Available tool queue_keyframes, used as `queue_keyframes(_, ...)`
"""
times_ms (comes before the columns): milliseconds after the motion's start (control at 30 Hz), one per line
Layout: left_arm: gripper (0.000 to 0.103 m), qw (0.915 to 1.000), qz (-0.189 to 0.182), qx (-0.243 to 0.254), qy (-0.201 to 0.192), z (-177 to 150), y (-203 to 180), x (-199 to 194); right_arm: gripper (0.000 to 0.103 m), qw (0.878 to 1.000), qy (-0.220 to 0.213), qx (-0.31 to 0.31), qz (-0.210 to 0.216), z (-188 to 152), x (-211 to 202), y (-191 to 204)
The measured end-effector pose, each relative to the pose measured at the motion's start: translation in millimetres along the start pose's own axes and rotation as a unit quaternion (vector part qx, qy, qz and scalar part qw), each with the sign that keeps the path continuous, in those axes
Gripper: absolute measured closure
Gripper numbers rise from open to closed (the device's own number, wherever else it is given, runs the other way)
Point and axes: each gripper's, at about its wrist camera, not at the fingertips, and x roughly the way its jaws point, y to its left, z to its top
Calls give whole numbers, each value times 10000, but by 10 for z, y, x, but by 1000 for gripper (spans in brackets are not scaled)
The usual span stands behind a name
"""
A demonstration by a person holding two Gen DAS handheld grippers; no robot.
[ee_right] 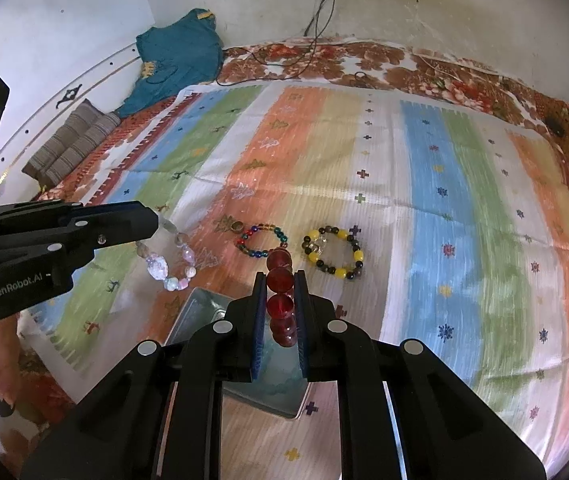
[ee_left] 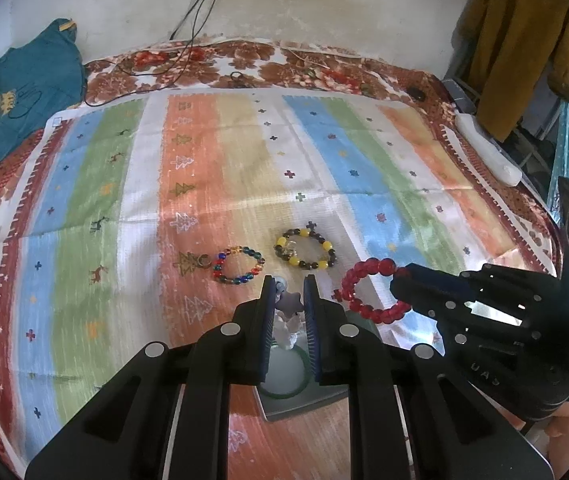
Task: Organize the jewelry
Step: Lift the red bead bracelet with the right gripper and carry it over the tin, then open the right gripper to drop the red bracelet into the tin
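My left gripper (ee_left: 289, 286) is shut on a pale stone bracelet (ee_left: 289, 304), which hangs from it above a grey metal tin (ee_left: 304, 402); the bracelet also shows in the right wrist view (ee_right: 164, 268). My right gripper (ee_right: 279, 280) is shut on a red bead bracelet (ee_right: 280, 280), held above the tin (ee_right: 200, 312); the red bracelet also shows in the left wrist view (ee_left: 364, 288). A multicoloured bead bracelet (ee_left: 238, 265) and a yellow-and-dark bead bracelet (ee_left: 304, 249) lie on the striped cloth beyond the tin. A green bangle (ee_left: 284, 392) lies in the tin.
The striped cloth (ee_left: 244, 160) covers a floral bedspread (ee_left: 244, 60). A teal garment (ee_left: 32, 84) lies at the far left, cables (ee_left: 188, 40) run down the wall, a white object (ee_left: 488, 148) sits at the right edge, and folded striped fabric (ee_right: 72, 144) is at the left.
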Motion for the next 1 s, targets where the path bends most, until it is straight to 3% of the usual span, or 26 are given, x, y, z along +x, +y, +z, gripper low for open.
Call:
queue_keyframes(600, 89, 9998, -141, 144, -84, -182, -152, -171, 89, 10000, -43, -48, 46, -195, -165, 65)
queue_keyframes(933, 89, 9997, -37, 252, 15, -219, -198, -154, 89, 10000, 49, 7, -8, -254, -164, 31)
queue_keyframes(1000, 84, 9997, 26, 230, 44, -215, -184, -138, 89, 9999, 30, 26, -113, -245, -165, 12)
